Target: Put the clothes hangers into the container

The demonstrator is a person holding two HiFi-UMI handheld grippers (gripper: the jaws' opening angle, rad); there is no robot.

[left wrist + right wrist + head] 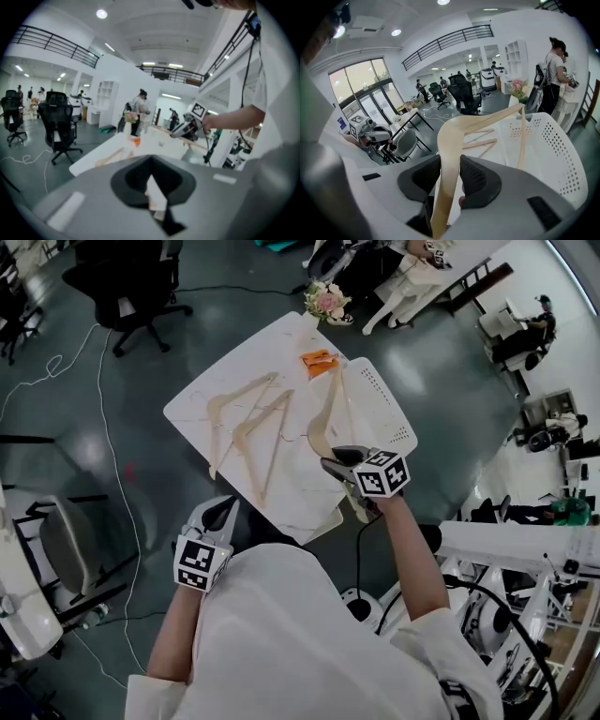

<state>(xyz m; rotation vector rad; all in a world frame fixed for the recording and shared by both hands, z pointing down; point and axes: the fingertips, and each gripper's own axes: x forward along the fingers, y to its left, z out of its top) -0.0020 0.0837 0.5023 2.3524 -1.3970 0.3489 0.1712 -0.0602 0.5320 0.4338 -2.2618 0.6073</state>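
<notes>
The left tool (pixel 223 510) hovers off the table's (pixel 199 407) near edge, jaws together and empty. Two wooden hangers (pixel 246 407) lie flat on the table. The right tool (pixel 337 462) is clamped on a third hanger (pixel 328 413), held over the left rim of the white perforated container (pixel 386 401).

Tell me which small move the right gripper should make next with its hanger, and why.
Probably it should carry the hanger a little way over the white container and lower it in. The right gripper is shut on the wooden hanger, which is held raised by the container's rim and is not yet inside.
</notes>
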